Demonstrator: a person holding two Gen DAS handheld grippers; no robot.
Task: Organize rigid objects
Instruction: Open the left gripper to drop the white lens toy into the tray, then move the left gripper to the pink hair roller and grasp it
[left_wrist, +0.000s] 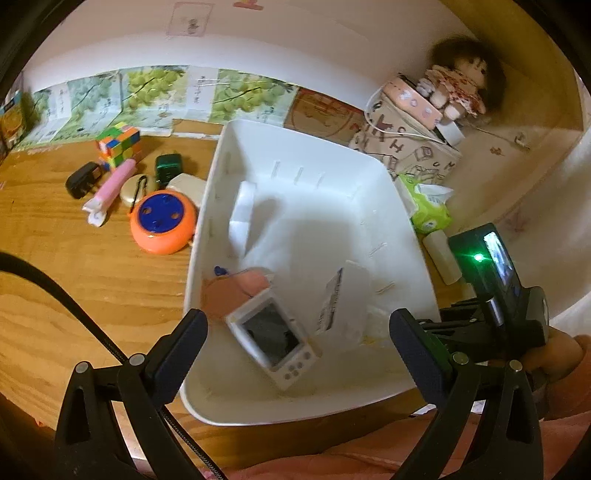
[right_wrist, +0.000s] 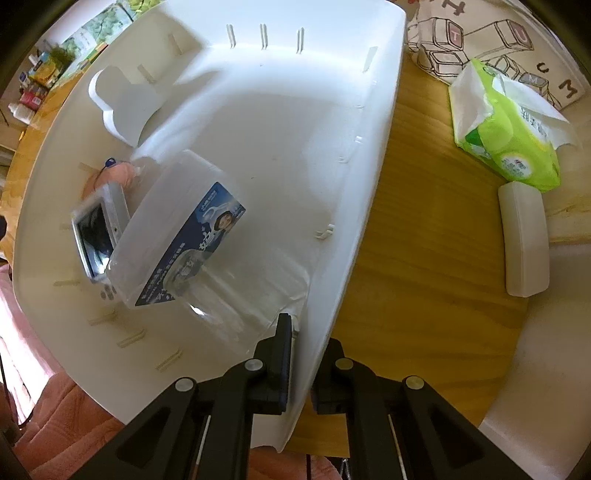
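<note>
Wooden tabletop (left_wrist: 92, 266) is filling my left view, with grape-print sheets (left_wrist: 155, 88) lining the wall behind it, and a big white bin (left_wrist: 207, 192) is sitting in the middle. I am holding my left gripper (left_wrist: 297, 332) over the bin's near end with its jaws spread wide and nothing between them; directly below, a small white handheld game console (left_wrist: 275, 334) is lying tilted on the bin floor, touching a pink item (left_wrist: 229, 291). Beside them a clear plastic box with a blue label (right_wrist: 177, 240) is leaning against the console. My right gripper (right_wrist: 301, 369) is pointing straight down and pinching the bin's right wall, one finger (right_wrist: 279, 354) inside and the other outside. Still waiting on the table to the left of the bin are an orange and blue disc (left_wrist: 162, 221), a puzzle cube (left_wrist: 118, 144), a pink clip (left_wrist: 109, 192), a black plug adapter (left_wrist: 83, 179) and a green block (left_wrist: 168, 167), all bunched close together. Right of the bin, a green tissue pack (right_wrist: 509, 140) is lying beside a white case (right_wrist: 524, 240).
</note>
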